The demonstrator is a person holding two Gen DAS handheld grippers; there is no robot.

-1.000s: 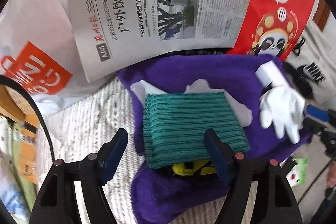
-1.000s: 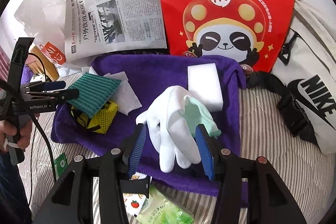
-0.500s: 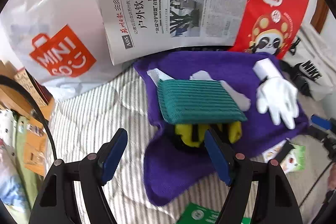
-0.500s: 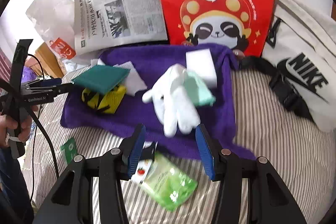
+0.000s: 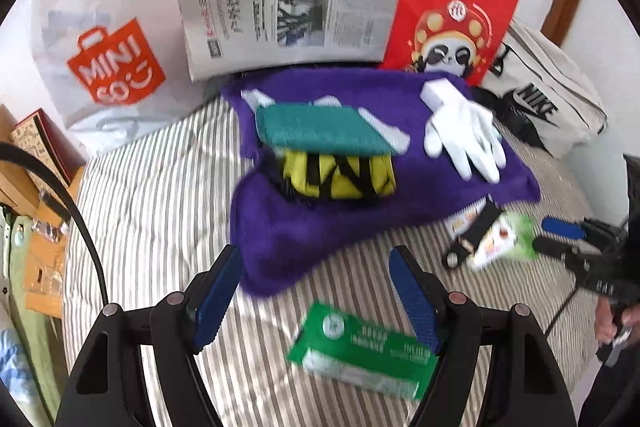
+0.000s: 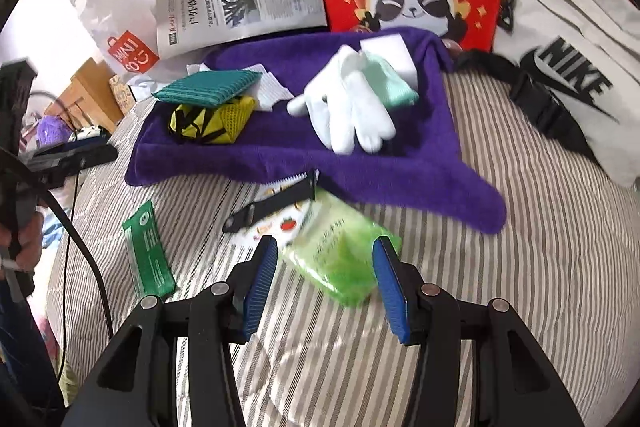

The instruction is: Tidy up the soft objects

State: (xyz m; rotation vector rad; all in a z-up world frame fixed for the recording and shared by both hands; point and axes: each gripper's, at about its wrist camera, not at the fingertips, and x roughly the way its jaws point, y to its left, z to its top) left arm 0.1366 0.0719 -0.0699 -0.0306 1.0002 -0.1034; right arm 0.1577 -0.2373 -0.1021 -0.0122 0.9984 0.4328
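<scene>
I found my left gripper (image 5: 316,291) spread wide and empty above a green packet (image 5: 362,351) on the striped bedding (image 5: 152,195). My right gripper (image 6: 324,279) was likewise released, its fingers flanking a light-green pouch (image 6: 340,247) without gripping it. On the purple towel (image 6: 280,147) lay a white glove (image 6: 348,107), with a teal striped cloth (image 6: 208,87) stacked on a yellow mesh bag (image 6: 212,119).

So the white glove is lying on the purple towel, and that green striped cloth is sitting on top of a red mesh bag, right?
Nearly. The white glove does lie on the purple towel, and the green striped cloth does sit on a mesh bag, but that bag is yellow with black straps, not red. The right wrist view shows it clearly, and the left wrist view agrees.
</scene>
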